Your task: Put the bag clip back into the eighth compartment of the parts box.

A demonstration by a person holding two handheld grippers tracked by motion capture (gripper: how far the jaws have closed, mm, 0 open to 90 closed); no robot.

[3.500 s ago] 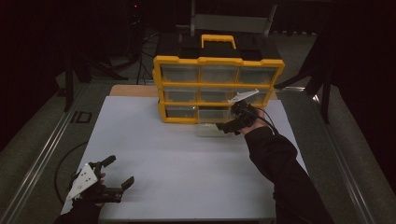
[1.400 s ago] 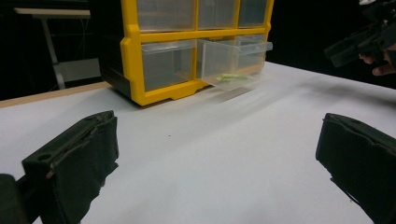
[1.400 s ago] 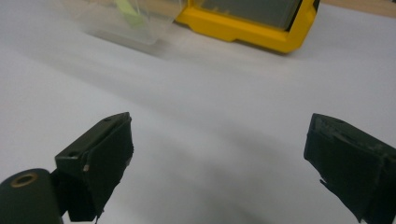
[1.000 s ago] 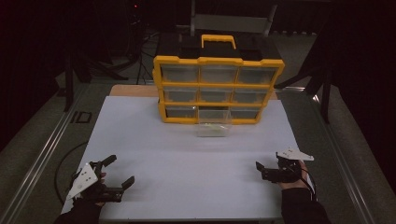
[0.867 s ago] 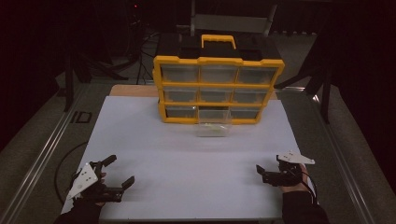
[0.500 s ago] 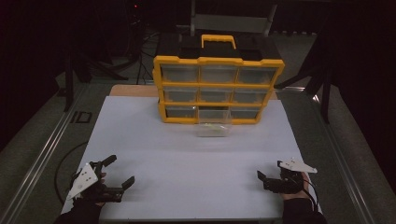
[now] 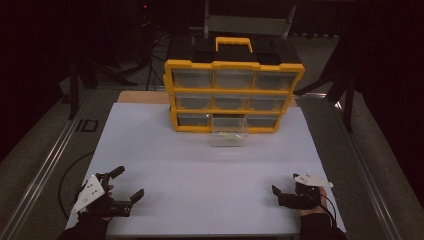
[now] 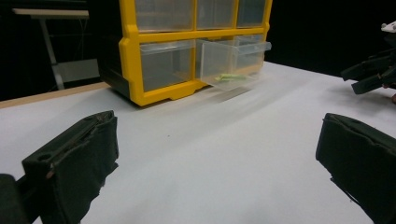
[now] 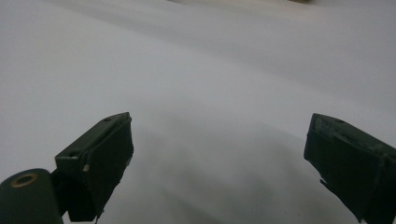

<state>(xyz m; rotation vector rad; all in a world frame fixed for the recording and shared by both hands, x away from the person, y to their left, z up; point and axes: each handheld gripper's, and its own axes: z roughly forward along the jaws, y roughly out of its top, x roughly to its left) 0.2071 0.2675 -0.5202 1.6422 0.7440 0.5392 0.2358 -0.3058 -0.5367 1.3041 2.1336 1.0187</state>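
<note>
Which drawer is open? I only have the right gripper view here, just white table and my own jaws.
Observer: The bottom-row middle drawer of the yellow organizer is pulled out over the white table.
Operator: Anything in it?
Observer: Something thin and light green lies on its floor; too small to tell what it is.
Operator: Left gripper holding anything?
Observer: No. The left gripper sits at the near left corner of the table, jaws wide apart, nothing between them.
Operator: And where is the right gripper relative to the drawer?
Observer: The right gripper is at the near right edge of the table, jaws apart, well clear of the drawer.
</note>
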